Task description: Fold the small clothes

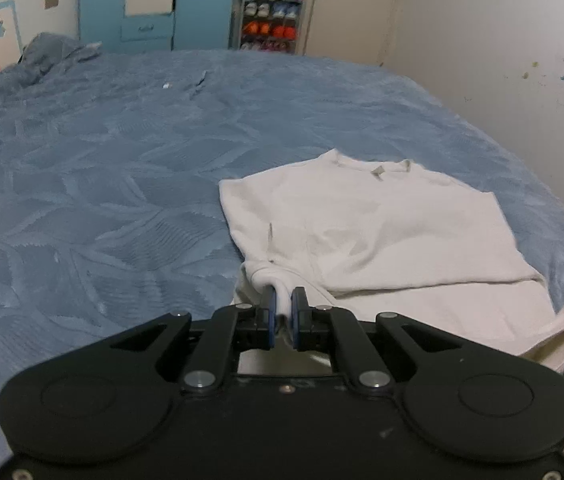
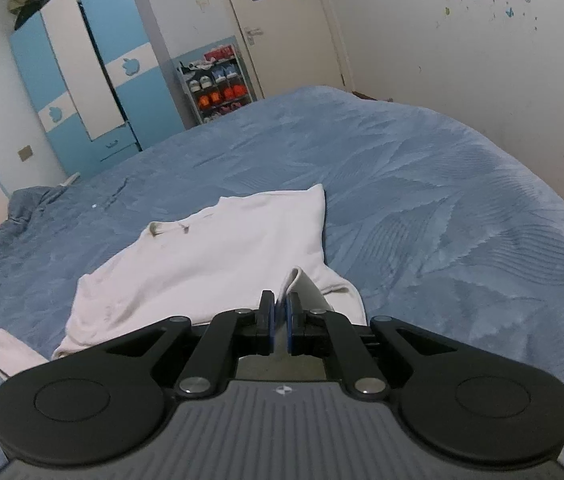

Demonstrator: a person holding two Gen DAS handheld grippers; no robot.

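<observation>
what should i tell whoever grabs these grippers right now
Left gripper: shut on a bunched near corner of the white cotton t-shirt.
Right gripper: shut on the shirt's other near corner.
The shirt lies on the blue quilted bedspread, collar at the far end, sides already folded in.
Left: carry the held hem toward the collar, lay it flat, release.

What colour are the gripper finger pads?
Blue, on both grippers; the left gripper's pads in the left wrist view show it best.

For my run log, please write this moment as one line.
stage: fold in progress | left gripper: shut on white shirt | right gripper: shut on white shirt | surface: blue bedspread
</observation>
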